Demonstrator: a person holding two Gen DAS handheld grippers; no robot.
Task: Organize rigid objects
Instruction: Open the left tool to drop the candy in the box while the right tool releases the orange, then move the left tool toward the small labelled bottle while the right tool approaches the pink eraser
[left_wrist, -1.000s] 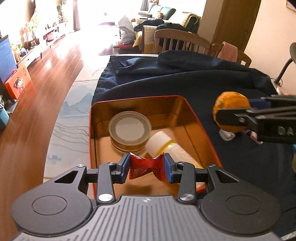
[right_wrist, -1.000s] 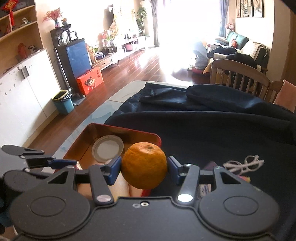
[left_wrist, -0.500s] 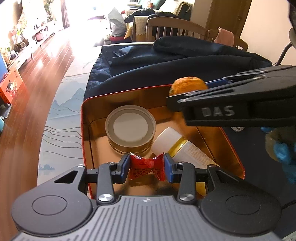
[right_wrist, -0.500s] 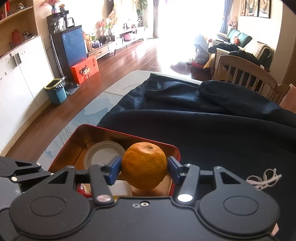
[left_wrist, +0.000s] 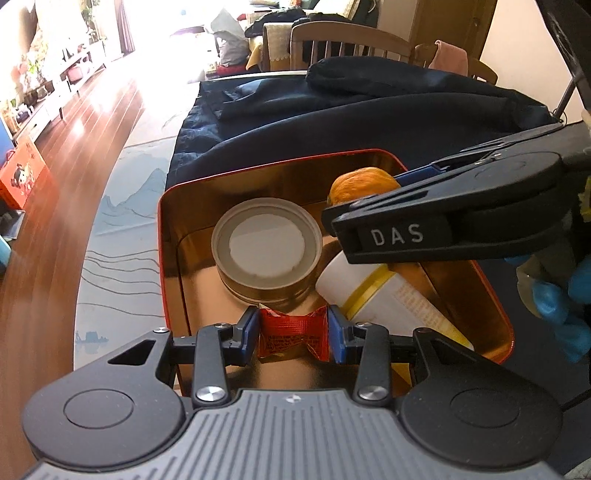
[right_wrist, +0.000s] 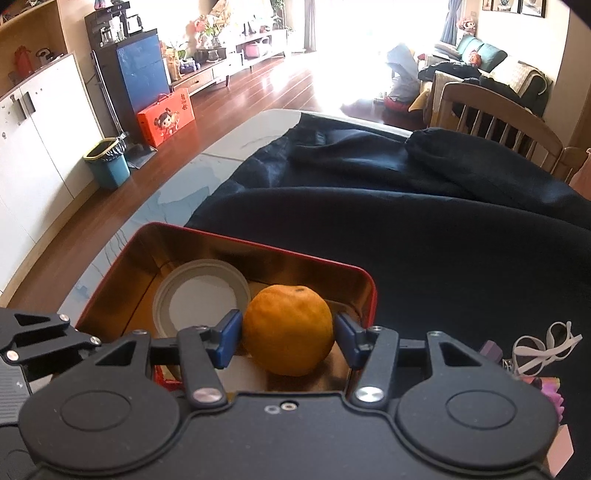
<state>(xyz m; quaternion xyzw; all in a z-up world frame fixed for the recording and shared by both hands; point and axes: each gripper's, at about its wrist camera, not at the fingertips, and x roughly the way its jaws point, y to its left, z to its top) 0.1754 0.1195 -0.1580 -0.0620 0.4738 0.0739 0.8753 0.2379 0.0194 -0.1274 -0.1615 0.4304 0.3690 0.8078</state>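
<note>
Left wrist view: our left tool (left_wrist: 293, 334) grips a red packet (left_wrist: 293, 332), right tool (right_wrist: 288, 334) grips an orange (right_wrist: 287, 328). Both crowd the tin (left_wrist: 168, 236); dropped at 2 o'clock, the orange may roll onto the bottle (left_wrist: 388, 299).

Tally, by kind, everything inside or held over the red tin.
Round gold tin with white lid: 1
White bottle with yellow band: 1
Orange citrus fruit: 1
Red foil snack packet: 1
Total: 4
</note>
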